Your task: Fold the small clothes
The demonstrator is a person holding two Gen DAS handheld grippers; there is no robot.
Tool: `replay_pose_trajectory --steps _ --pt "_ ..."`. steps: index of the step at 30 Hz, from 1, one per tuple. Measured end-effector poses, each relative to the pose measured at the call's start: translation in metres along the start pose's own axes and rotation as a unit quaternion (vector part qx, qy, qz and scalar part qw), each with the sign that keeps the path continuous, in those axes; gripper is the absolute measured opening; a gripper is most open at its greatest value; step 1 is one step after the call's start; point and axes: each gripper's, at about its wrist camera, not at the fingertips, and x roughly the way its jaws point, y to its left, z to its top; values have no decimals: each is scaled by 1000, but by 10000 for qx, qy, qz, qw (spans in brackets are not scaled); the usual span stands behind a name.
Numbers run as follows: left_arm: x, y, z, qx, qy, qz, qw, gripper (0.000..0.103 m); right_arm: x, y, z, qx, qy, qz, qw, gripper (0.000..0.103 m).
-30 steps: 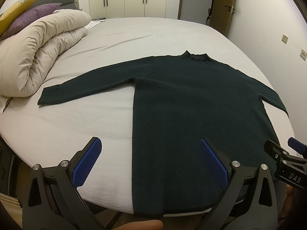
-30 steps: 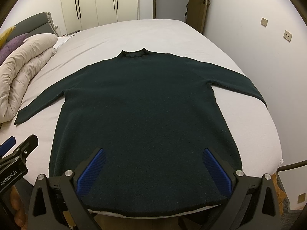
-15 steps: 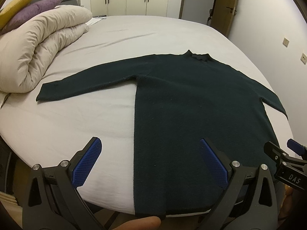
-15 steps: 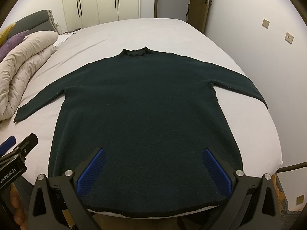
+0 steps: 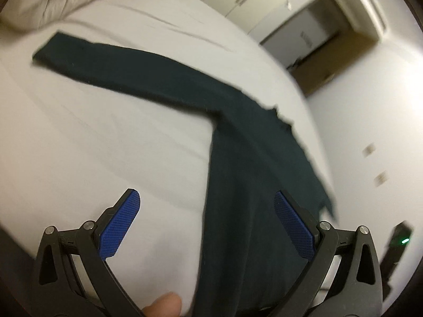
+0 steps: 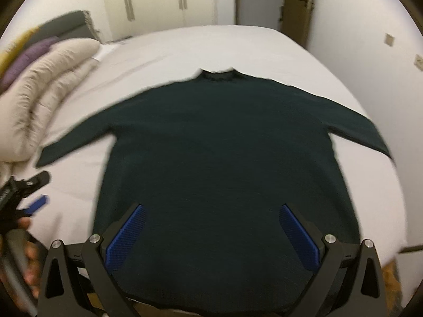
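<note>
Below: dark sweater flat on bed; left claw and right claw both spread wide, empty.

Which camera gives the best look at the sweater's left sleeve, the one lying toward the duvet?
The left wrist view: the left sleeve runs across the frame from cuff to shoulder on the bed sheet, though slightly blurred. The right wrist view shows the same sleeve smaller, foreshortened and smeared by motion near the duvet.
</note>
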Motion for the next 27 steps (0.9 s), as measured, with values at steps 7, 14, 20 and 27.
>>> replay_pose_trajectory --steps 7,14,20,27 --pt "2 109 60 -2089 -307 -710 9749 103 30 18 38 436 -35 1423 9888 103" --pt "37 165 105 -3119 -608 -1198 9406 103 79 19 47 1023 356 1966 9745 93" --pt "58 182 139 -3629 -1123 -1512 9126 100 99 19 48 1265 481 2203 9660 85" --pt "75 186 168 -3479 -1037 -1010 9263 25 104 -6 46 1442 426 2212 9636 76"
